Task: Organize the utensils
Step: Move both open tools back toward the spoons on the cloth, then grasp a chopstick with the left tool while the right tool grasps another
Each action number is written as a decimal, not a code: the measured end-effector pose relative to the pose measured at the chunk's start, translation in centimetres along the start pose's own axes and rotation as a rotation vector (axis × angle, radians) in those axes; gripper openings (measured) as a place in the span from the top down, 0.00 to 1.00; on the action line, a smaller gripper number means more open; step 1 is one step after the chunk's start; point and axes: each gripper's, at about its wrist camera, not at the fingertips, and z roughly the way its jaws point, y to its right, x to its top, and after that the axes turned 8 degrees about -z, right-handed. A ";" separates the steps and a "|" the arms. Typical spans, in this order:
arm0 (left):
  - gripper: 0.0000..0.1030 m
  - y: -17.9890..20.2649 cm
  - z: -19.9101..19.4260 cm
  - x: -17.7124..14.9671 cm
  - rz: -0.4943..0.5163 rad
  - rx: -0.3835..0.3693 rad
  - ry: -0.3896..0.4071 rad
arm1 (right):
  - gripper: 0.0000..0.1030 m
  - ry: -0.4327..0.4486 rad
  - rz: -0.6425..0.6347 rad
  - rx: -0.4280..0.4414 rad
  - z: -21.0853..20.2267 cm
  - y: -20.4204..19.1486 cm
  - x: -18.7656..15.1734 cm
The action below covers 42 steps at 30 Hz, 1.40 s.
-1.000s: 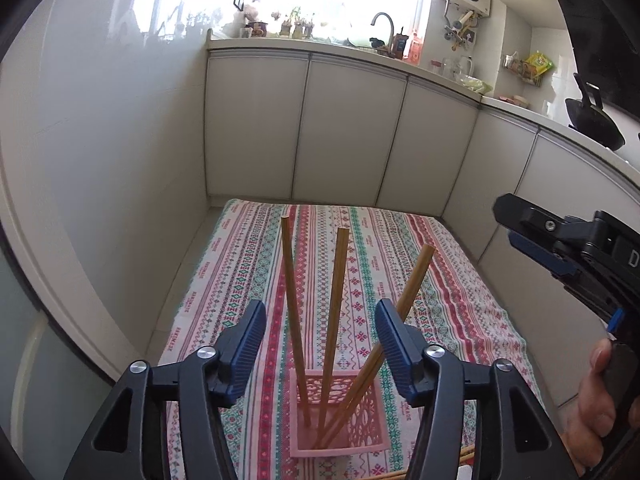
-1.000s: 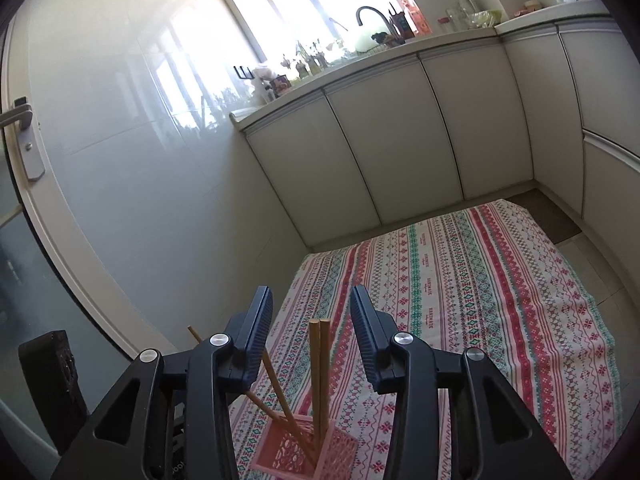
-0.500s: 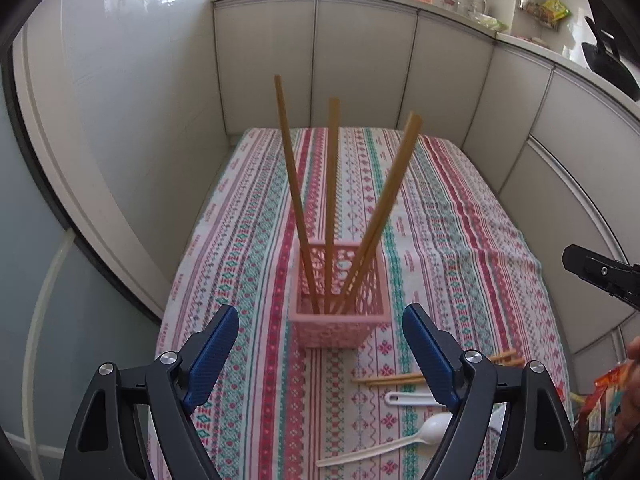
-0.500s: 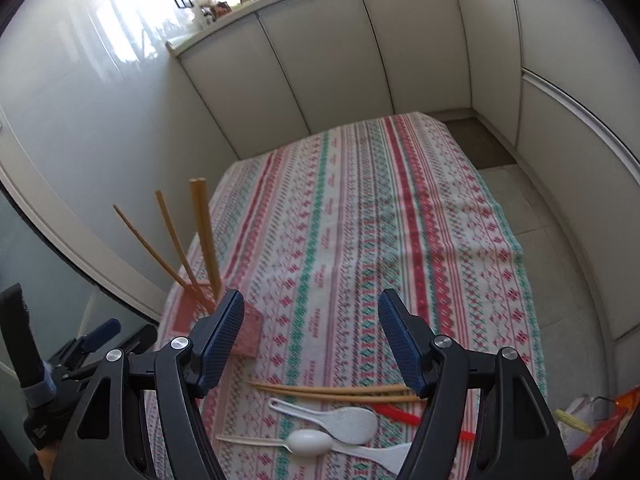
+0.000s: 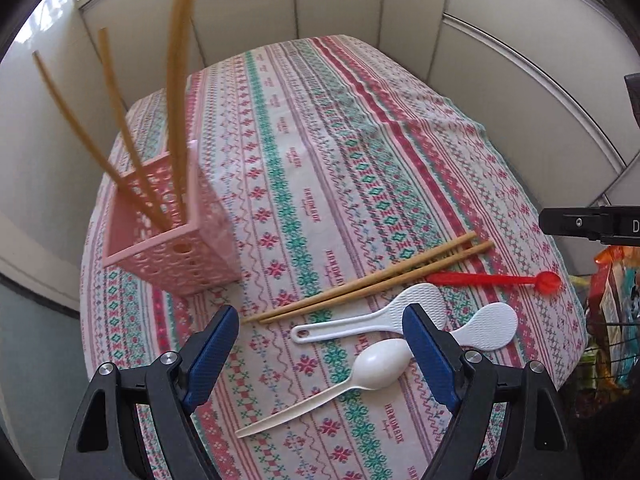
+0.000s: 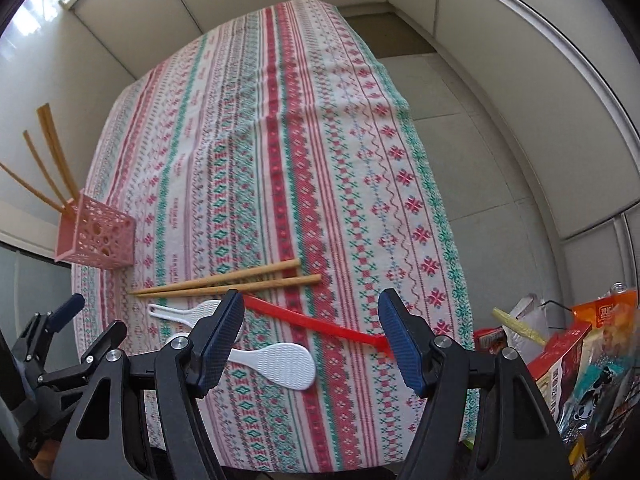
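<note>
The patterned tablecloth (image 5: 360,128) carries the only clearly readable word: "HANDMADE", woven in small capitals and repeated down its pale stripes, for instance at the middle of the left wrist view and again toward 5 o'clock near the cloth's edge. On the black body of the other tool (image 5: 592,222), at 3 o'clock, a single white letter "D" shows, the rest cut off. Printed packets (image 6: 600,344) at 4 o'clock in the right wrist view bear characters too small to read.

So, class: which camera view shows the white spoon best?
The left wrist view: the white spoon lies nearly whole, bowl and handle, between the open left tool. In the right wrist view only a sliver shows behind the right tool.
</note>
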 end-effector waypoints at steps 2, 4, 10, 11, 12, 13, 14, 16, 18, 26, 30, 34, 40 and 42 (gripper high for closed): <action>0.18 1.2 1.3 0.7 0.020 -0.004 -0.027 | 0.30 -0.030 0.011 0.001 0.7 0.9 -0.3; 0.18 2.3 2.5 1.3 0.047 -0.011 -0.048 | 0.30 -0.057 0.013 0.001 1.2 1.4 -0.3; 0.49 5.5 6.2 2.7 0.181 -0.042 -0.057 | 0.30 -0.124 0.081 0.142 3.2 2.9 -0.7; 0.56 5.7 6.8 2.9 0.191 -0.047 -0.069 | 0.30 -0.137 0.102 0.171 3.6 3.3 -0.7; 0.61 6.0 7.2 3.0 0.200 -0.060 -0.079 | 0.30 -0.147 0.124 0.184 3.9 3.7 -0.8; 0.63 6.3 7.7 3.0 0.213 -0.074 -0.090 | 0.30 -0.153 0.143 0.179 4.1 4.3 -0.9; 0.66 6.7 8.0 3.1 0.231 -0.080 -0.099 | 0.30 -0.155 0.152 0.166 4.2 4.6 -0.9; 0.67 7.7 8.4 3.2 0.274 -0.106 -0.102 | 0.30 -0.152 0.163 0.142 4.2 5.2 -1.0; 0.67 8.4 8.7 3.5 0.299 -0.121 -0.110 | 0.30 -0.151 0.176 0.135 4.2 5.7 -1.1; 0.72 10.1 9.9 4.1 0.350 -0.127 -0.114 | 0.30 -0.150 0.194 0.134 4.5 6.6 -0.4; 0.84 9.8 10.5 5.3 0.288 -0.120 -0.108 | 0.30 -0.160 0.210 0.144 5.1 6.7 -0.1; 0.89 8.5 10.9 6.3 0.183 -0.078 -0.122 | 0.30 -0.161 0.218 0.148 5.3 6.5 0.1; 0.90 6.3 11.3 7.3 0.068 -0.022 -0.148 | 0.30 -0.160 0.221 0.155 5.4 6.1 0.2; 0.89 6.1 11.5 7.5 0.054 -0.028 -0.137 | 0.30 -0.158 0.226 0.158 5.4 6.1 0.2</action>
